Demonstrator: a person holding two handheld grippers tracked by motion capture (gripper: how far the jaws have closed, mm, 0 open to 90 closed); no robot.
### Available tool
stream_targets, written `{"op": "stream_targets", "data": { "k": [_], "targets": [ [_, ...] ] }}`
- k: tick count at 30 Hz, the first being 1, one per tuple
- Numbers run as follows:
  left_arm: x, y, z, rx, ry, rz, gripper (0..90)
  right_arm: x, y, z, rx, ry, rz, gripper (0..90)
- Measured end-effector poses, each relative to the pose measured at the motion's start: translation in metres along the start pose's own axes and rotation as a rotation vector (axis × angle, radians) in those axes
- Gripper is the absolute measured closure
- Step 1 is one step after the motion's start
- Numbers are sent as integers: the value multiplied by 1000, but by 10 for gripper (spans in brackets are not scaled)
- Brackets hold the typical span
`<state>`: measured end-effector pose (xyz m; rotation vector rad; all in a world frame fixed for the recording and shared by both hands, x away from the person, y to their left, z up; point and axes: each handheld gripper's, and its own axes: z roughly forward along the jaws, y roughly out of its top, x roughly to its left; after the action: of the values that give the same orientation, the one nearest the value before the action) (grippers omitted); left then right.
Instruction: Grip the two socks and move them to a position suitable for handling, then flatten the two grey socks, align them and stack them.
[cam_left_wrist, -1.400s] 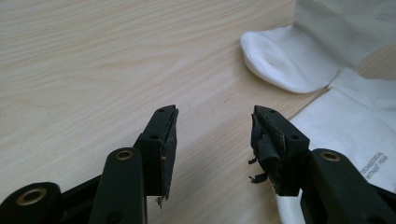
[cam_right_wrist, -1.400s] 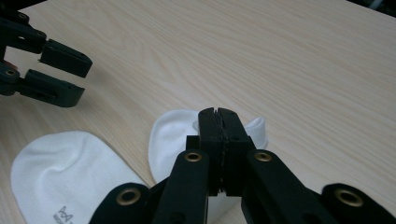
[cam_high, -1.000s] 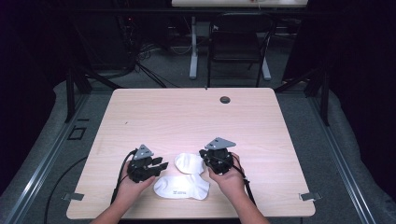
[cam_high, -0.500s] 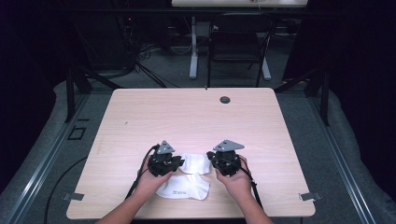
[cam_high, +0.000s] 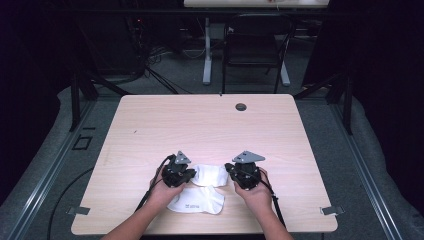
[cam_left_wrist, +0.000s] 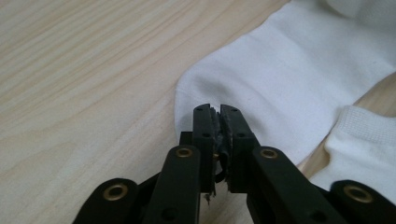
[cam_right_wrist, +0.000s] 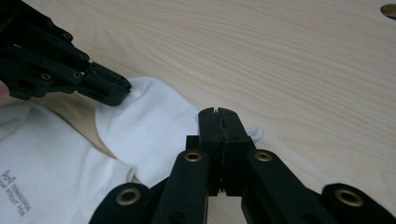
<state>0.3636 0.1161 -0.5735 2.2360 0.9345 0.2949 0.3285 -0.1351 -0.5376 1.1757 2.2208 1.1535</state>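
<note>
Two white socks lie near the table's front edge. The upper sock (cam_high: 210, 174) stretches between my grippers; the lower sock (cam_high: 197, 200) bears a small grey print (cam_right_wrist: 16, 193). My left gripper (cam_high: 192, 172) has just been closing and its jaws (cam_left_wrist: 217, 109) now stand together on the upper sock's (cam_left_wrist: 289, 74) rounded end. In the right gripper view the left gripper (cam_right_wrist: 116, 91) nips that end. My right gripper (cam_high: 229, 170) is shut on the sock's other end (cam_right_wrist: 154, 126), where a bit of fabric pokes out beside its jaws (cam_right_wrist: 217, 112).
The wooden table (cam_high: 200, 125) has a dark cable hole (cam_high: 241, 106) near its far edge. A black chair (cam_high: 255, 50) and a table leg stand beyond it on the grey floor. Cables trail from both grippers toward the front edge.
My left gripper has moved right onto the upper sock's end and its jaws have closed there. The right gripper has shifted only slightly and stays shut.
</note>
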Motion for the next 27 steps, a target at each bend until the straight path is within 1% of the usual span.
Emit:
{"op": "stream_targets", "data": {
  "k": [1,2,3,4,5,6,7,8,9,10,11,12,13,14,16,17,18,21,22,23,24,25,27],
  "targets": [
    [1,0,-1,4,6,-3,872,-1,-1,0,3,-1,0,899],
    [3,0,-2,7,26,-9,882,-4,-2,0,8,-7,1,899],
    [3,0,-2,7,26,-9,884,-4,-2,0,8,-7,1,899],
    [6,-2,-3,0,25,-35,886,-6,-4,1,4,-14,9,900],
    [6,-2,-3,0,25,-35,888,-6,-4,1,4,-14,9,900],
    [7,-3,-4,-5,28,-47,888,-7,-5,2,7,-17,14,899],
    [9,-4,-5,-7,34,-51,889,-9,-6,3,19,-16,14,899],
    [11,-5,-7,-13,35,-68,890,-12,-10,6,30,-15,26,899],
    [11,-5,-7,-13,35,-68,890,-12,-10,6,30,-15,26,899],
    [13,-6,-8,-13,28,-79,890,-13,-12,7,37,-14,31,899],
    [14,-7,-9,-25,26,-96,890,-15,-15,11,49,-17,42,899],
    [14,-7,-9,-25,26,-96,890,-16,-16,12,61,-12,44,899],
    [15,-8,-9,-25,21,-103,890,-16,-16,12,61,-12,44,899],
    [15,-8,-10,-27,25,-101,889,-16,-17,13,62,-10,54,899],
    [15,-10,-12,-32,24,-116,889,-18,-20,17,85,-16,58,897],
    [15,-10,-12,-32,24,-116,889,-18,-20,17,85,-16,58,897],
    [16,-11,-13,-41,24,-130,889,-18,-22,19,103,-13,72,889],
    [17,-12,-14,-37,23,-139,888,-19,-23,19,116,-21,70,880],
    [18,-14,-15,-36,23,-137,887,-21,-25,20,128,-16,83,864],
    [18,-14,-15,-36,23,-137,885,-21,-25,20,128,-16,83,864],
    [18,-15,-15,-37,27,-141,885,-22,-26,19,137,-24,91,858],
    [18,-15,-15,-37,27,-141,882,-22,-26,19,137,-24,91,858],
    [18,-15,-16,-35,24,-141,876,-24,-26,18,122,-22,108,849]
  ]
}}
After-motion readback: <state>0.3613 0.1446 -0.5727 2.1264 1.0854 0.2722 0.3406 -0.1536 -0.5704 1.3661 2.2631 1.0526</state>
